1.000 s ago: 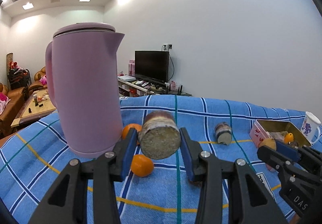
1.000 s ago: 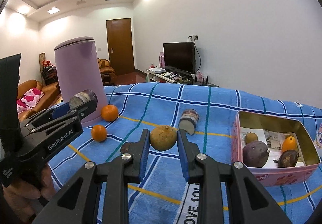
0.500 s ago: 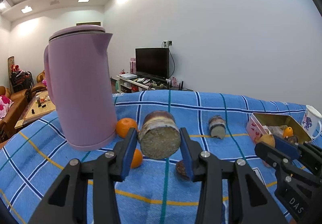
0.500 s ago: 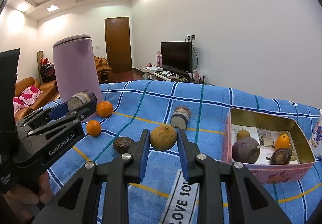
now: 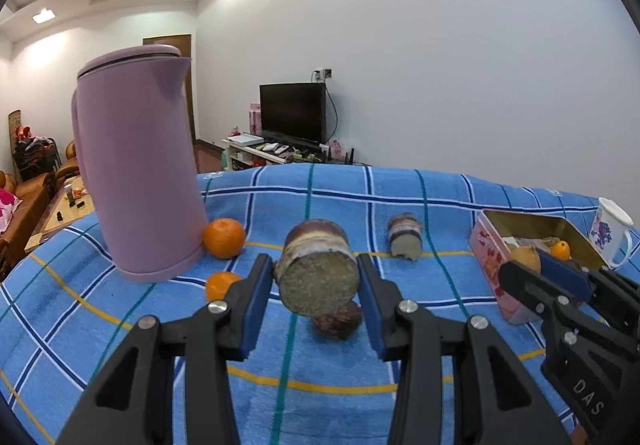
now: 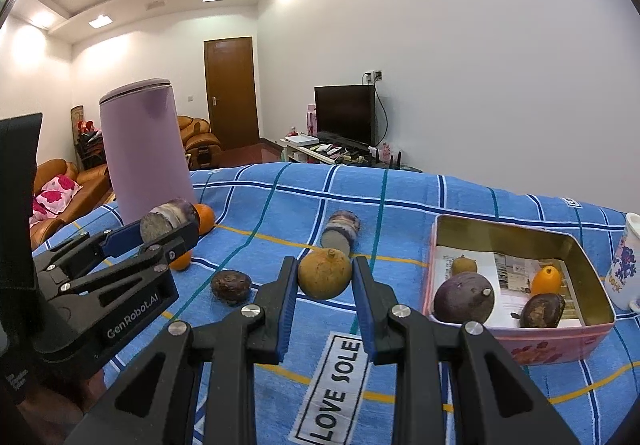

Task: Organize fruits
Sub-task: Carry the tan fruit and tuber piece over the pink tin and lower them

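The left gripper [image 5: 316,287] has its fingers [image 5: 256,301] clamped on a cut sugarcane piece [image 5: 318,273], held above the blue checked cloth [image 5: 360,377] with the cut face toward the camera. The right gripper [image 6: 325,291] has its fingers [image 6: 286,305] closed on a round yellow-brown fruit [image 6: 325,274], also lifted off the cloth.

Just below the held sugarcane lies a dark wrinkled fruit [image 5: 338,321]; a second sugarcane piece [image 5: 405,235] lies farther back. Two oranges [image 5: 224,238] sit beside the base of the purple kettle [image 5: 140,165], one touching it.

To the right stands the pink tin box [image 6: 552,345], lined with printed paper. It holds a large purple fruit [image 6: 463,298], a small yellow-brown fruit [image 6: 464,265], a small orange fruit [image 6: 546,280] and a dark wrinkled one [image 6: 542,310]. A white floral mug [image 6: 626,261] stands just beside the box
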Demonstrator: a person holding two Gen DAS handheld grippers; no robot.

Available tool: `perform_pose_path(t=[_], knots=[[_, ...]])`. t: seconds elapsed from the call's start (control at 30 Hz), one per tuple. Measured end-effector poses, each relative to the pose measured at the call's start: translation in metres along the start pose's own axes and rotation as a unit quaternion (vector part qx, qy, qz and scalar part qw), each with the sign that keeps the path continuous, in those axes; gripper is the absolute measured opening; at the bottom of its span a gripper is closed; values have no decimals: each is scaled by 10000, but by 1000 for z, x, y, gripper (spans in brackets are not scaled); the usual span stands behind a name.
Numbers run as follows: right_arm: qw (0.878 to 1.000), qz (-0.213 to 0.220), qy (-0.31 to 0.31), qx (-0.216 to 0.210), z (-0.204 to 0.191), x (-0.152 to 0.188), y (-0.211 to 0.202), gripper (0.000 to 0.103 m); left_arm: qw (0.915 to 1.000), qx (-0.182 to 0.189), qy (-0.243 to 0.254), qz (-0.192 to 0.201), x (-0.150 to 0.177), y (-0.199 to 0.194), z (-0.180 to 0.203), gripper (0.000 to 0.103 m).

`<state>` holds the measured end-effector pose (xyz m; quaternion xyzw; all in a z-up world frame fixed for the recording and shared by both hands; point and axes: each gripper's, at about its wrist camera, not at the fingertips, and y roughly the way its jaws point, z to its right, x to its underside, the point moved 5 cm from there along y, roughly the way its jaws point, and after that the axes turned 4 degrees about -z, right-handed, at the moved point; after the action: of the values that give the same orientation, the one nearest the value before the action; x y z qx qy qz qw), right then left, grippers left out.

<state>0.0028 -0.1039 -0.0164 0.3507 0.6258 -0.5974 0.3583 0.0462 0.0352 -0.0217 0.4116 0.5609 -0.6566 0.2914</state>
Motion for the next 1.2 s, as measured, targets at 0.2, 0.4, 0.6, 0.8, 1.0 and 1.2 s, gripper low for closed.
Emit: perform_pose_path(t=[0.2, 0.4, 0.6, 0.8, 1.0, 1.2], knots=[[9991, 22, 176, -396, 12, -1, -6, 29, 9998, 191, 7, -87, 3, -2, 12, 44], [9976, 146, 239, -633, 24, 0, -19, 29, 9995, 294, 56, -47, -2, -6, 25, 44], [9965, 181, 410, -707, 39, 1, -26, 29, 9986, 486, 192, -27, -5, -9, 49, 44], [9968, 290, 504, -548, 56, -4, -30, 29, 9977, 607, 299, -13, -9, -8, 70, 44], [9975, 402, 536, -234, 77, -8, -35, 29, 9960, 746, 497, 22, -14, -8, 96, 44], [9973, 424, 570, 167, 106, -10, -35, 29, 9938, 880, 681, 41, -18, -3, 126, 44]])
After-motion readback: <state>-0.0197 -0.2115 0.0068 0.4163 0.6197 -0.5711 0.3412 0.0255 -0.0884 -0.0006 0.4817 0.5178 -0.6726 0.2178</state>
